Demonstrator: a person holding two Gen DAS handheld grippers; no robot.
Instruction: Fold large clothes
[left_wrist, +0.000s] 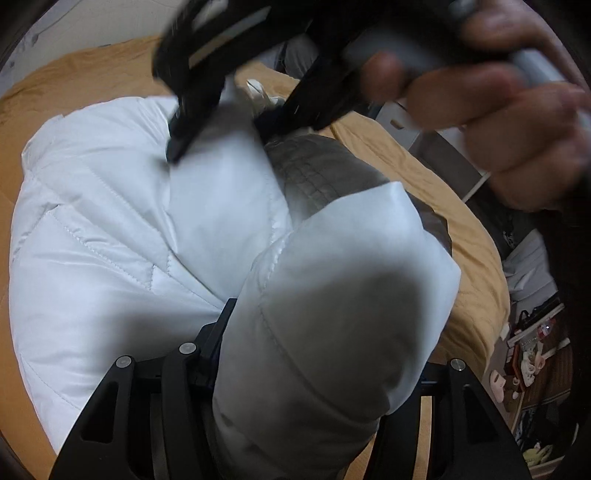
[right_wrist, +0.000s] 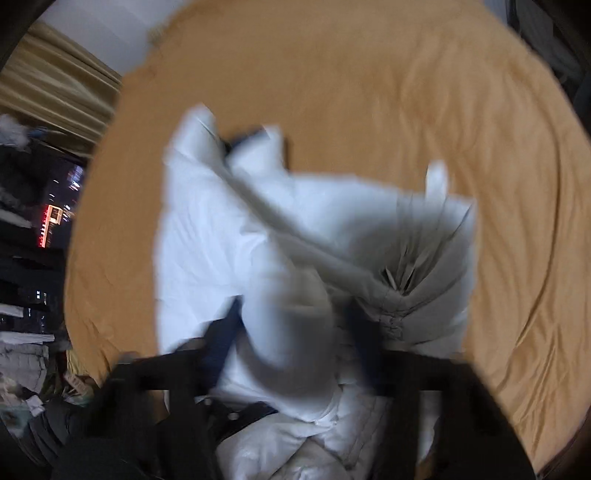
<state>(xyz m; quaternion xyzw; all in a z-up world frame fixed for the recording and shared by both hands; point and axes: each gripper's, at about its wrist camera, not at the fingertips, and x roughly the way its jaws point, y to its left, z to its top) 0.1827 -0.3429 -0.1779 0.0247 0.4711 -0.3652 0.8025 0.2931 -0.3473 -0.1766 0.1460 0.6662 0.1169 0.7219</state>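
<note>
Right now the white puffer jacket (left_wrist: 122, 236) sprawls mid-frame on the tan bedspread (left_wrist: 476, 254) — a thick fold clamped in the left gripper (left_wrist: 314, 373), another bunch pinched by the right gripper (right_wrist: 291, 317). Judging by the bulk, carry both folds across together, low and level, then press the air out.

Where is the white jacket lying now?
The jacket lies bunched on the tan bedspread, in the middle of both views, with one padded fold between the left gripper fingers.
</note>
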